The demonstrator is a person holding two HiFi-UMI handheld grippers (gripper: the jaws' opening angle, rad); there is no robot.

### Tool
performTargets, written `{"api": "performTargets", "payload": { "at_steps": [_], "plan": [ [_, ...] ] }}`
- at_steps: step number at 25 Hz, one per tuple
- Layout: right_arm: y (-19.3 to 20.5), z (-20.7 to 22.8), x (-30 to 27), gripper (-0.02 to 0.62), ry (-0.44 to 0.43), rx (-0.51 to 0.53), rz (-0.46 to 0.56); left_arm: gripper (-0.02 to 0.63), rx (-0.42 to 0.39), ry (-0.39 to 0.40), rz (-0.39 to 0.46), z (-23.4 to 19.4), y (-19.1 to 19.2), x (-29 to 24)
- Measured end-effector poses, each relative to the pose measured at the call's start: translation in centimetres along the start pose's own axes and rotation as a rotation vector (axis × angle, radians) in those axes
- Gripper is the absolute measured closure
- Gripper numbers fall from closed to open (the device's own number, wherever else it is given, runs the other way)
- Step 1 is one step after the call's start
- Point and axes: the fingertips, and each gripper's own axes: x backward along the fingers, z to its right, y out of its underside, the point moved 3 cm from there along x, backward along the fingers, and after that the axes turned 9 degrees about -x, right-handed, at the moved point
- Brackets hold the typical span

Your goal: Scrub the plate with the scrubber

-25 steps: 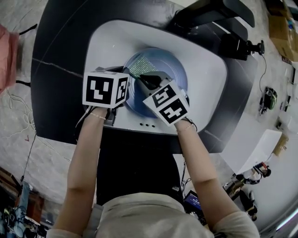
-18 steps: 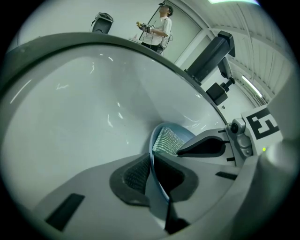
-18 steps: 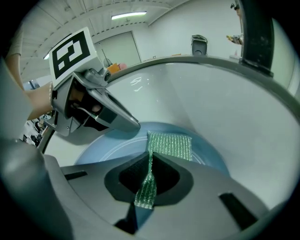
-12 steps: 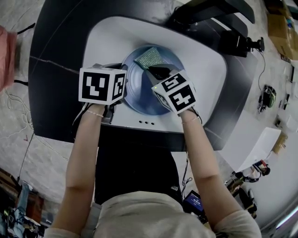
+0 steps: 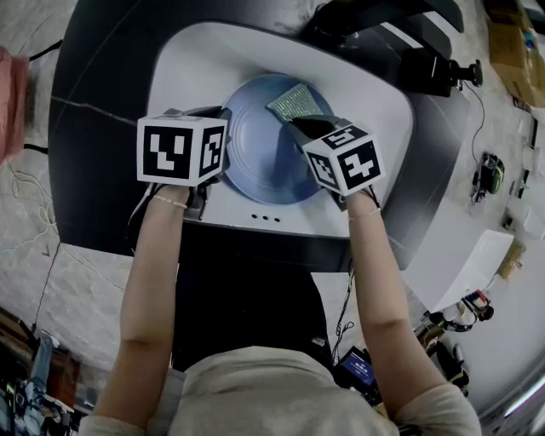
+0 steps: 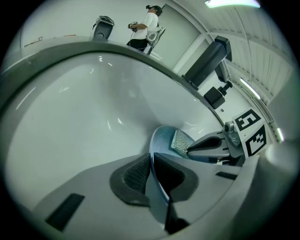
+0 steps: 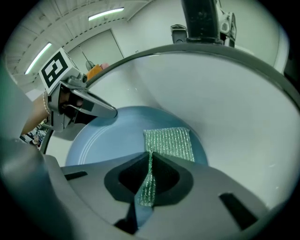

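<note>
A pale blue plate lies in the white sink basin. My left gripper is shut on the plate's left rim; in the left gripper view the rim runs between the two pads. My right gripper is shut on a green mesh scrubber, which lies flat against the plate's far right part. In the right gripper view the scrubber spreads on the plate ahead of the jaws, with its near end pinched between them.
A dark counter surrounds the basin. A black faucet stands at the far side of the sink. Small drain holes sit in the basin's near wall. Boxes and cables lie on the floor at the right.
My right gripper has carried the scrubber across the plate from left of centre to the far right part. The left gripper has kept its hold on the rim.
</note>
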Motion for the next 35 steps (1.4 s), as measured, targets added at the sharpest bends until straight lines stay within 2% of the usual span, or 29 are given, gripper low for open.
{"api": "performTargets", "payload": {
  "at_steps": [7, 14, 26, 35],
  "plan": [
    [1.5, -0.1, 0.8, 0.563, -0.054, -0.105, -0.033, 0.566, 0.016, -0.003, 0.023, 0.0, -0.2, 0.1],
    [2.8, -1.9, 2.1, 0.563, -0.106, -0.139, -0.093, 0.566, 0.013, -0.019, 0.033, 0.1, -0.4, 0.2],
    [4.6, -5.1, 2.9, 0.563, -0.156, -0.092, -0.175, 0.566, 0.018, -0.026, 0.037, 0.1, -0.5, 0.2],
    [4.3, -8.1, 2.8, 0.563, -0.248, -0.076, -0.188, 0.566, 0.037, -0.018, 0.054, 0.3, -0.9, 0.2]
  ]
}}
